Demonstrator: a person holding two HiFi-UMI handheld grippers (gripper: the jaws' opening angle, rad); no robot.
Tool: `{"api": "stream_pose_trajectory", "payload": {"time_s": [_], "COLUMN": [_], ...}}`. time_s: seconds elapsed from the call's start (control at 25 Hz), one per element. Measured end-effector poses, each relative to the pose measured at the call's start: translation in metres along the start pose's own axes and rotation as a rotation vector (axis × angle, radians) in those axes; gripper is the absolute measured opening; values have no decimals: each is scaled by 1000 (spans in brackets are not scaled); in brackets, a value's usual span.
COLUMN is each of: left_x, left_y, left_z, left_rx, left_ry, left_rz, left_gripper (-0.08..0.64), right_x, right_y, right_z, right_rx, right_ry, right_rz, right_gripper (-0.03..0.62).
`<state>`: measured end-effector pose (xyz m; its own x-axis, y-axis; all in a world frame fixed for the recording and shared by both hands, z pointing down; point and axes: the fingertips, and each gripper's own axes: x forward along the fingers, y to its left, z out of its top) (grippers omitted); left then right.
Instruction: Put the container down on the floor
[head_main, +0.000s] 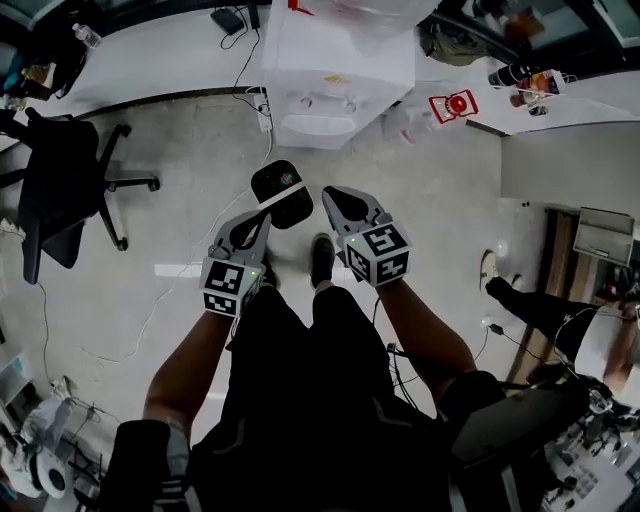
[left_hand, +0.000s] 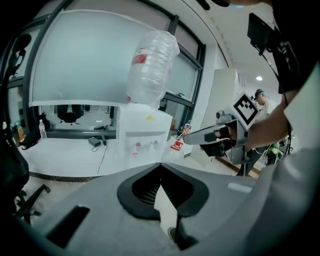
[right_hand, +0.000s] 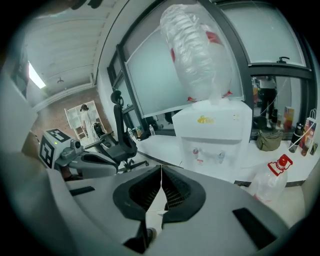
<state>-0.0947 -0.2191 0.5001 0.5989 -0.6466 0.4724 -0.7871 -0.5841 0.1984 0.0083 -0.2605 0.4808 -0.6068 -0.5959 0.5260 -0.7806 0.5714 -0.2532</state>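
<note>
A black, rounded container (head_main: 282, 190) with a pale strip across it lies on the light floor just ahead of the person's shoes. In the head view my left gripper (head_main: 268, 218) points at its near edge, and whether they touch I cannot tell. In the left gripper view my left gripper (left_hand: 160, 166) has its jaws together with nothing between them, and the container is out of sight. My right gripper (head_main: 333, 196) hovers just right of the container. In its own view my right gripper (right_hand: 161, 168) is shut and empty too.
A white water dispenser (head_main: 335, 75) with a clear bottle on top stands straight ahead. A plastic bottle with a red label (head_main: 452, 105) lies on the floor to its right. A black office chair (head_main: 60, 185) stands at the left. Cables trail over the floor, and another person's leg (head_main: 530, 300) is at the right.
</note>
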Motion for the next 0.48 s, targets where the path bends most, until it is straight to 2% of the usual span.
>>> {"api": "stream_pose_trajectory", "payload": {"time_s": [0.24,0.4,0.48], "left_x": [-24,-43,-51], "left_y": [-10,-30,-34], "left_z": [41,62,70], "left_rx": [11,34,17], "left_ry": [-48,-67,-78], "left_rz": [-4,-39,-33], "left_gripper": [11,10,9], "right_x": [-27,-47,-55], "right_y": [2,12,14], "right_z": [25,38,45], "right_rx": [-2,-15,-16], "right_ry": [-44,-55,-63], "right_rz": [-24,-24,-29], "right_gripper": [9,9,9]}}
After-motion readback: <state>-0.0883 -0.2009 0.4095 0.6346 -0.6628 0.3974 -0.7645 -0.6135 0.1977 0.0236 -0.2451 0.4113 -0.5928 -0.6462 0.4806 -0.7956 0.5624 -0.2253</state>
